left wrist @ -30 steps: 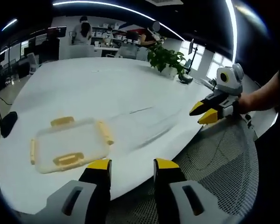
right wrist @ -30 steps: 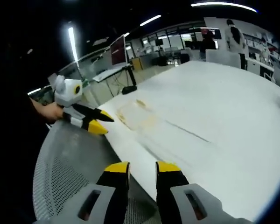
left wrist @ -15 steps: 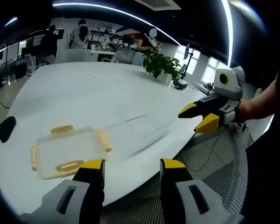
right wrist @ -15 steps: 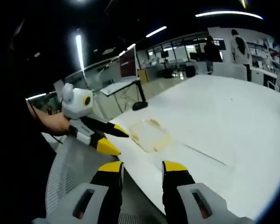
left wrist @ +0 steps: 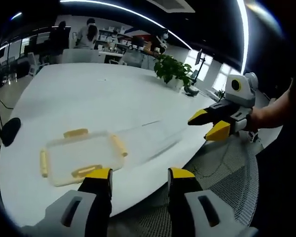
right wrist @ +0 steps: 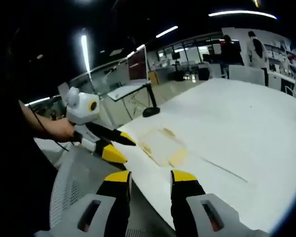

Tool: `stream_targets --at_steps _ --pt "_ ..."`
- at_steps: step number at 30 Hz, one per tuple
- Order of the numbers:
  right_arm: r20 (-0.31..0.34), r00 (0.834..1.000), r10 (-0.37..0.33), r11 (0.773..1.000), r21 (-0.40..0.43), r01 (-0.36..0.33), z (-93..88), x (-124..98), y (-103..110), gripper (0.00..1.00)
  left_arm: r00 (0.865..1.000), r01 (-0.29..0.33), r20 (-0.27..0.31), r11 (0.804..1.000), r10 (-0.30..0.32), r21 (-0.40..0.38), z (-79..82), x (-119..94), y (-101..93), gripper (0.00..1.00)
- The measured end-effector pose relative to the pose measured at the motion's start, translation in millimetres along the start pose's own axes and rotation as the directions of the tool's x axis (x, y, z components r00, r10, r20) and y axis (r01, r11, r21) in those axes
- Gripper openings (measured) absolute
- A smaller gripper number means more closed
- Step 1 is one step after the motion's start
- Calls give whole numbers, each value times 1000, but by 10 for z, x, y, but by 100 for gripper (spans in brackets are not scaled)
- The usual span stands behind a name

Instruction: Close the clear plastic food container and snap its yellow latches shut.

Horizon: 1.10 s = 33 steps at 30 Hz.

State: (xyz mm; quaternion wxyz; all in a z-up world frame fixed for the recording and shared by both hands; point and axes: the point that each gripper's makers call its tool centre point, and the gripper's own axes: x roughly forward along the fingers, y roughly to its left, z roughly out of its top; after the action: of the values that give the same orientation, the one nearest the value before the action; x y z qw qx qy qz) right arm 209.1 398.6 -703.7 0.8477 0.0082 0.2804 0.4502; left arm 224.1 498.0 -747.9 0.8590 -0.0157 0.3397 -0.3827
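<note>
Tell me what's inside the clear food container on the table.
Nothing visible: the clear container looks empty, white table showing through. Four yellow latches ring it. Small contents can't be ruled out in this blur.

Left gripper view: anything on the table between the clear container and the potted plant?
No. Between the clear container and the potted plant, the left gripper view shows a bare stretch of white table.

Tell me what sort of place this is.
Probably an open-plan office: a long white table with a potted plant, desks with monitors behind, and people standing at the far end.
</note>
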Motion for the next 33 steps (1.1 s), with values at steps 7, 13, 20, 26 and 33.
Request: stream_targets --at_steps 7,13,20,26,33 --pt "-13 1000 13 999 -51 -13 23 160 50 30 1000 -9 6 1000 9 -5 10 -57 81 44" --pt "-31 999 20 998 -60 -22 41 288 48 30 1000 -19 -12 1000 19 10 -43 -82 161 44" --pt "-59 998 25 995 -94 -30 29 403 -30 30 999 -25 -30 999 26 20 -79 -102 294 44" --pt "-62 998 26 994 -100 -32 52 468 -72 31 998 -42 -35 999 43 28 -63 -130 456 44" --pt "-72 997 22 994 -108 -30 70 553 -70 31 997 -59 -54 998 61 26 -123 -195 591 44"
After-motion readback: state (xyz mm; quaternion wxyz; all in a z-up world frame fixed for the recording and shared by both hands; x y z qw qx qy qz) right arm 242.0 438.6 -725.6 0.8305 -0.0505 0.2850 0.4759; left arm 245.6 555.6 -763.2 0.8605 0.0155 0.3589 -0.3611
